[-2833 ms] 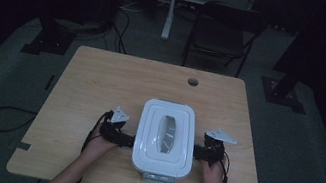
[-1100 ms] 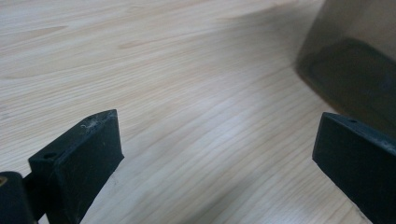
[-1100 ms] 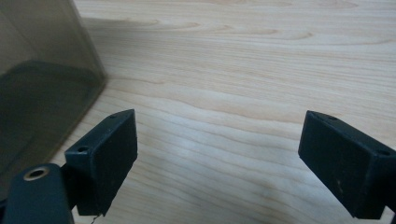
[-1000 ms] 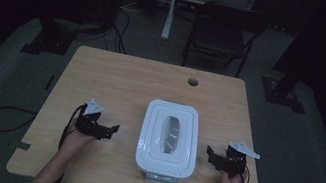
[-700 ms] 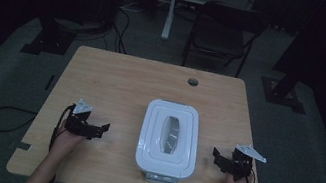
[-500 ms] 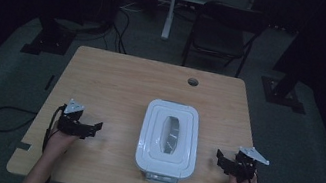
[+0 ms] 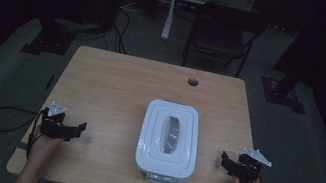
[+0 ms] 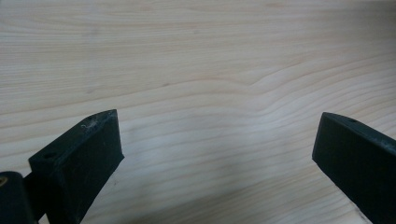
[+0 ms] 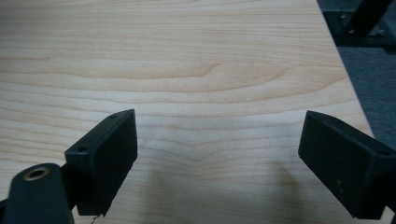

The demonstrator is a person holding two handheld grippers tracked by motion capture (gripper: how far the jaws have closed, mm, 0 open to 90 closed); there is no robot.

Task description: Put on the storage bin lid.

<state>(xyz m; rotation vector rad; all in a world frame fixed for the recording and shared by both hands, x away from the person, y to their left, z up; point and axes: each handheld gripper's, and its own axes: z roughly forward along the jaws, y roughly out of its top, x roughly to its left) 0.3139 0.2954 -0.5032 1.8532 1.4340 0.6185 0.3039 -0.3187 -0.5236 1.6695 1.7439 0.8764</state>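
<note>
The box [image 7: 168,140] lies near-to-far between the left gripper [image 7: 74,130] and right gripper [image 7: 225,163], the right nearer, both wide open and empty

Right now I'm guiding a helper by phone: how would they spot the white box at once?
Find the wooden table in the dark room. On its near half, right of centre, sits the white box: a rounded rectangular container with a stepped lid and a clear oval window on top. It is the table's one white thing, between two black hand-held grippers.

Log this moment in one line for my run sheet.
left tool: open, apart from box | right tool: open, apart | white lidded box: closed, on table
</note>
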